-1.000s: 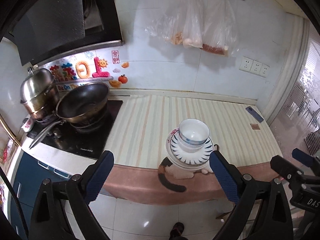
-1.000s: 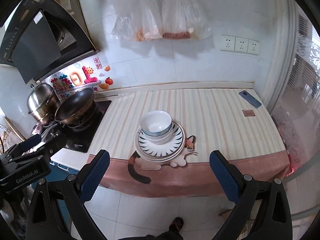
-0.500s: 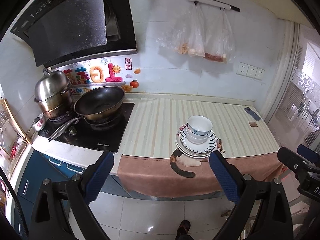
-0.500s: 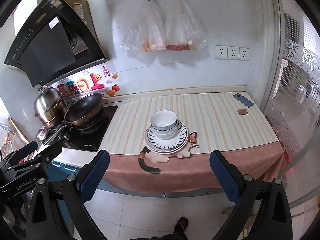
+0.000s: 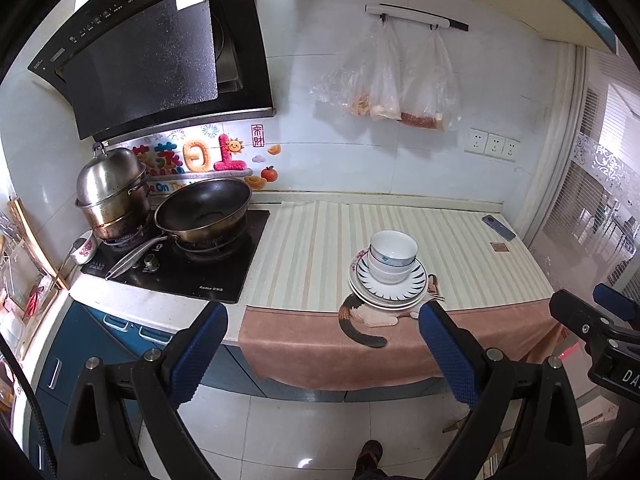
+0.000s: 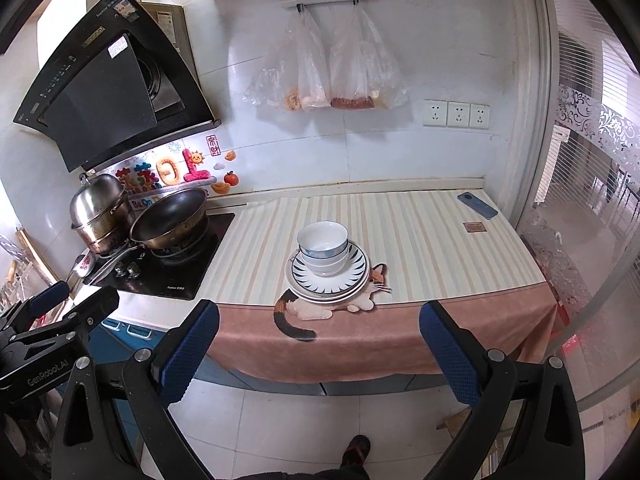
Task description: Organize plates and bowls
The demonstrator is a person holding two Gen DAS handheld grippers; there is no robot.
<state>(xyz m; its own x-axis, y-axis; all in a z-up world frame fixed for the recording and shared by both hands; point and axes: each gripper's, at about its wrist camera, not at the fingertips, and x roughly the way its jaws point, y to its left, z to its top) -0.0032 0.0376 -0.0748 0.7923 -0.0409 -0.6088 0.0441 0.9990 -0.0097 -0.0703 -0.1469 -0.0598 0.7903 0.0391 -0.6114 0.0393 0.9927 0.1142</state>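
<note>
My left gripper (image 5: 322, 346) and right gripper (image 6: 320, 340): both spread wide, empty, held over the floor well short of the counter (image 6: 420, 240). One stack near the counter's front edge: two nested white bowls (image 6: 322, 246) with blue rim bands on top of plates (image 6: 328, 280), looks like three, top one with a dark-blue spiked rim pattern. Stack sits on the cat print of the striped mat (image 6: 400, 216). Wok (image 5: 204, 210) and steamer pot (image 5: 110, 192) on the hob, far left
</note>
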